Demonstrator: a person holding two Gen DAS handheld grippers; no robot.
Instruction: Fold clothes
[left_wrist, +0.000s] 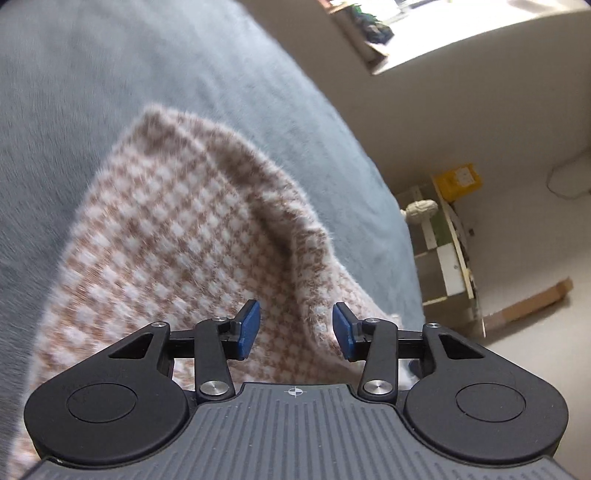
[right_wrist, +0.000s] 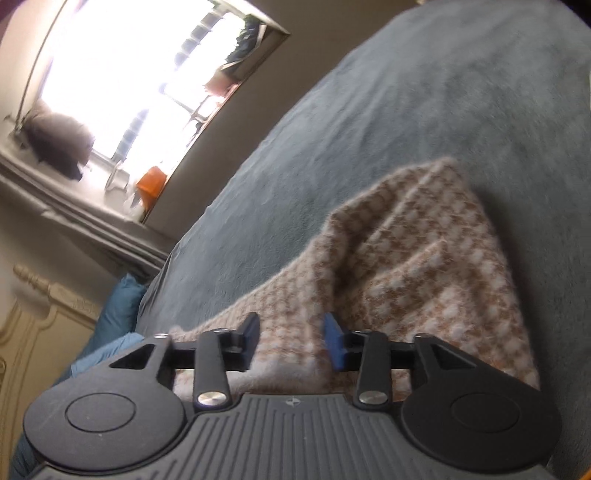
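On the grey-blue bed (left_wrist: 110, 74), both grippers, left (left_wrist: 295, 330) and right (right_wrist: 291, 341), hover with spread jaws over a rumpled brown-and-white checked garment (left_wrist: 177, 229), seemingly mid-fold.

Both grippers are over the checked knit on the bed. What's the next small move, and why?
Probably shut both grippers on the fabric. The left gripper and right gripper both stand open, each with a raised ridge of the brown-and-white checked garment between its pads, nothing clamped yet. The garment lies rumpled on the blue-grey bedcover, so a firm hold comes before any fold.
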